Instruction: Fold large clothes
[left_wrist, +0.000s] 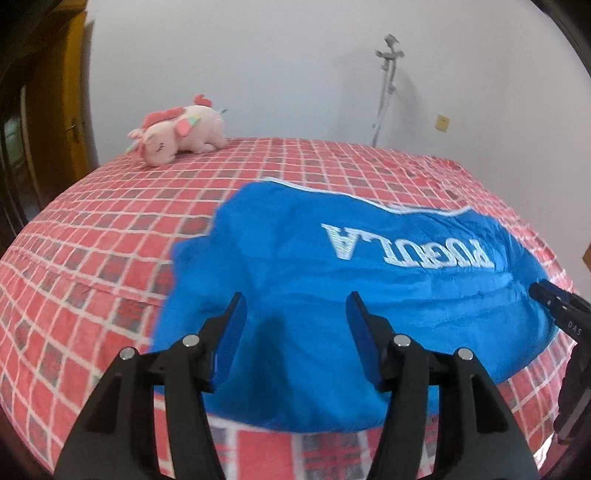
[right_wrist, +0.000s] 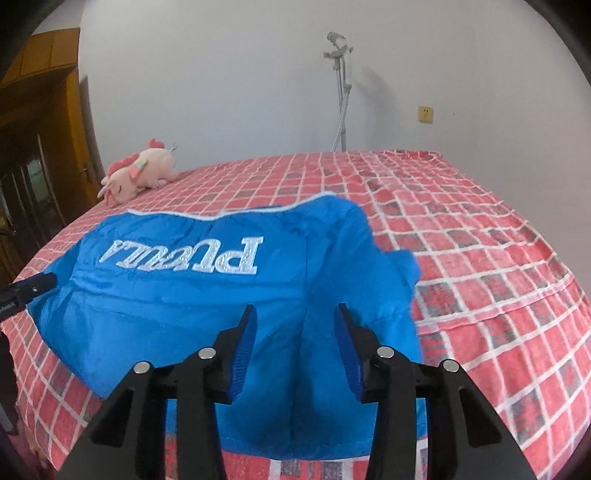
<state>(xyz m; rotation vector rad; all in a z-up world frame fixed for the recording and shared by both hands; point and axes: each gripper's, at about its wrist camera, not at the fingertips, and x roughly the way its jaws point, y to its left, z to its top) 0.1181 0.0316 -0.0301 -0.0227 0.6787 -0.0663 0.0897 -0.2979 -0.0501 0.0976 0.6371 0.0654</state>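
**Left wrist view: both hand-held grippers open over a blue garment on the bed**

In the left wrist view the left hand-held gripper (left_wrist: 295, 314) hangs over the near part of a blue garment (left_wrist: 332, 288). Its two blue-padded fingers (left_wrist: 232, 339) stand well apart, with nothing pinched between them; the cloth lies below them, not in their grip. The garment is bunched rather than flat, with white lettering (left_wrist: 410, 247) across it and a white-piped edge (left_wrist: 369, 201) on its far side. It lies on the bed (left_wrist: 110, 229), whose cover is a red check with white lines, and reaches close to the near edge of the bed, towards the right half as this view shows it. The black tip of the right hand-held gripper (left_wrist: 546, 291) shows at the garment's right end in this view.

In the right wrist view the right hand-held gripper (right_wrist: 295, 325) also hangs over the near part of the blue garment (right_wrist: 166, 306), its fingers (right_wrist: 245, 343) parted somewhat less widely and likewise holding nothing. The left hand-held gripper's tip (right_wrist: 37, 282) shows at the garment's left end.

A pink plush toy (left_wrist: 177, 133) lies near the far left corner of the bed, well apart from the garment. Behind the far edge a grey stand (right_wrist: 341, 88) rises against the white wall (right_wrist: 221, 92), which bears a yellow socket plate (right_wrist: 425, 114). A wooden door (right_wrist: 40, 110) is at the left.
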